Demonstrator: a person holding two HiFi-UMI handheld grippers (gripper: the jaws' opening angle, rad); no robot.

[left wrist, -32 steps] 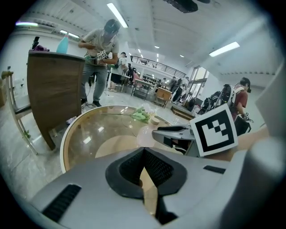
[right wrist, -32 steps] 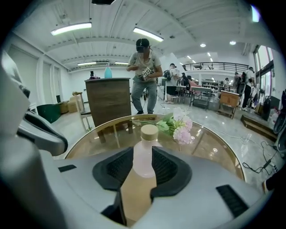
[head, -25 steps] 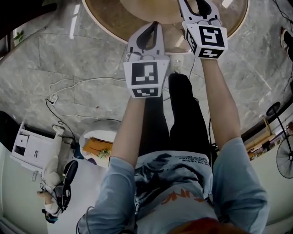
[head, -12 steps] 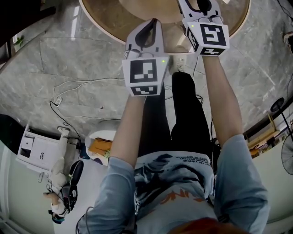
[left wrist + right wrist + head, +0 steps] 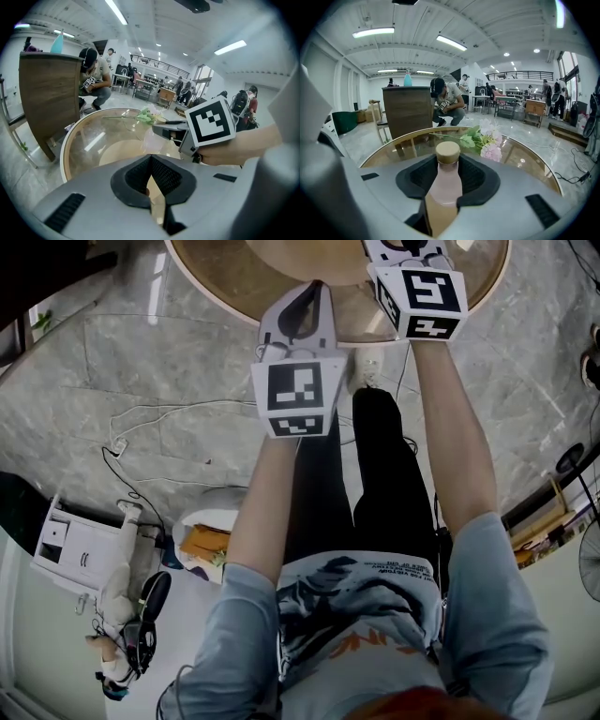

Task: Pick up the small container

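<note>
Head view: looks down past both forearms onto grey marble floor (image 5: pixel 141 362) and the near rim of a round glass tabletop (image 5: pixel 225 287), with left gripper (image 5: pixel 314 289) and right gripper (image 5: pixel 408 249) reaching over it.

Left gripper view: jaws together on nothing above the glass. Wooden cabinet (image 5: pixel 47 93) beyond, in a bright white hall.

Right gripper view: has just been closing on the small bottle (image 5: pixel 445 187), pads against both its sides. Pink flowers (image 5: pixel 491 140) behind.

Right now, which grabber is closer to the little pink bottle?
Right. The right gripper has the bottle between its jaws, which have just been closing on it. The left gripper sits empty off to the bottle's left.
</note>
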